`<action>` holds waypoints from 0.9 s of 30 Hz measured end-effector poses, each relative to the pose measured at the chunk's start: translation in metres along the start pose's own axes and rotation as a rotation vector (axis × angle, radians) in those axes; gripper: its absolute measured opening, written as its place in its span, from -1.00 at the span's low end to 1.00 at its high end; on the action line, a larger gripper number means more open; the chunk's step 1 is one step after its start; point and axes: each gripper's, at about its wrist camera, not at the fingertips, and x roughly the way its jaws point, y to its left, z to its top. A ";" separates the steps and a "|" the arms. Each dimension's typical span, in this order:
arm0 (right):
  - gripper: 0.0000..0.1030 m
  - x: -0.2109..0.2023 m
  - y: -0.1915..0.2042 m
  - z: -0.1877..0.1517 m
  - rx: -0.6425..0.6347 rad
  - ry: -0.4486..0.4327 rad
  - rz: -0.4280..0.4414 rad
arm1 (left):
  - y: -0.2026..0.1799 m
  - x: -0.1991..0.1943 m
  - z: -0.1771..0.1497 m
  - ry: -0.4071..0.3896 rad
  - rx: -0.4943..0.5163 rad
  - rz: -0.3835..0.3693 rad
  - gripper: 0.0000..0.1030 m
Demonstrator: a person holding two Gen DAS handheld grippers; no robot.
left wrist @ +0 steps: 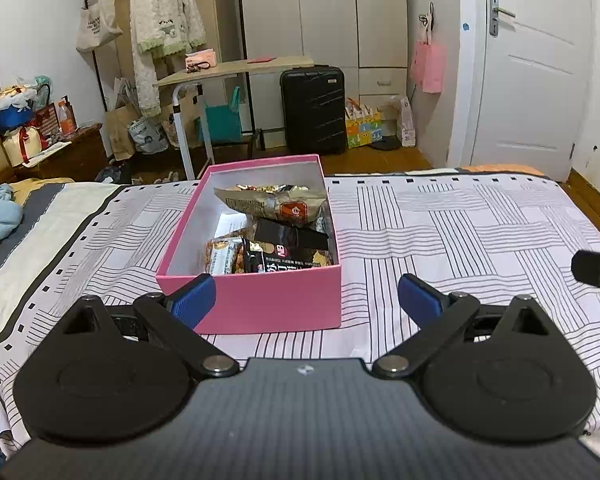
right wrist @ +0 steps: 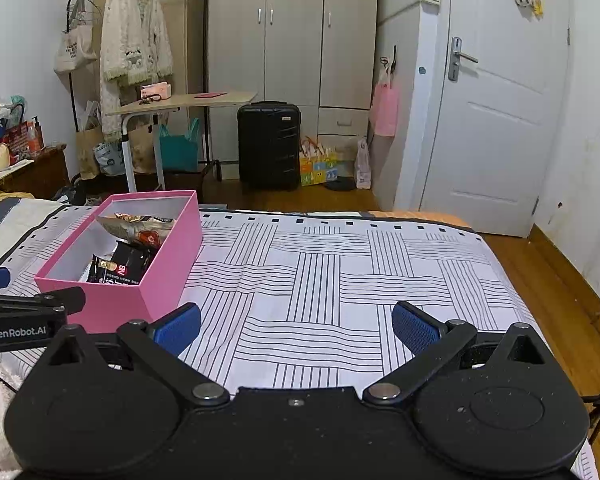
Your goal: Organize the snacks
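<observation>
Snacks boxed, both my tongs spread and empty.
I keep my left gripper (left wrist: 306,298) and right gripper (right wrist: 296,326) clear of the pink box (left wrist: 260,304); nothing lies loose on the bedsheet (right wrist: 340,272).

pink box (left wrist: 260,300) | open, on bed | snack packets (left wrist: 276,232) inside

Bedroom seen from the bed

A grey wardrobe (right wrist: 292,40) fills the far wall; a black suitcase (right wrist: 269,145) stands before it, a white door (right wrist: 496,112) to its right, a clothes rack (right wrist: 136,40) and side table (right wrist: 180,101) to its left, over wooden floor (right wrist: 560,288).
</observation>
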 end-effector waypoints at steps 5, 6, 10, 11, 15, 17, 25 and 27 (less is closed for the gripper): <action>1.00 0.003 0.001 -0.001 0.002 0.003 -0.002 | 0.000 0.003 0.001 0.006 -0.007 0.005 0.92; 1.00 0.004 0.001 -0.001 0.002 0.006 -0.003 | 0.001 0.002 0.002 0.002 -0.007 0.001 0.92; 1.00 0.006 0.001 -0.003 -0.001 0.013 -0.006 | -0.001 0.000 0.003 -0.009 0.005 -0.019 0.92; 1.00 0.006 0.002 -0.002 -0.002 0.014 -0.007 | -0.001 -0.001 0.003 -0.006 0.008 -0.022 0.92; 1.00 0.008 0.002 -0.002 -0.004 0.017 -0.012 | -0.002 -0.001 0.003 -0.004 0.003 -0.029 0.92; 1.00 0.009 0.003 -0.001 -0.003 0.020 -0.013 | -0.002 -0.001 0.003 -0.002 0.007 -0.022 0.92; 1.00 0.013 0.003 -0.002 -0.007 0.028 -0.016 | -0.002 -0.003 0.002 -0.018 0.013 -0.012 0.92; 1.00 0.013 0.003 -0.003 -0.006 0.029 -0.018 | -0.003 -0.003 0.002 -0.016 0.012 -0.011 0.92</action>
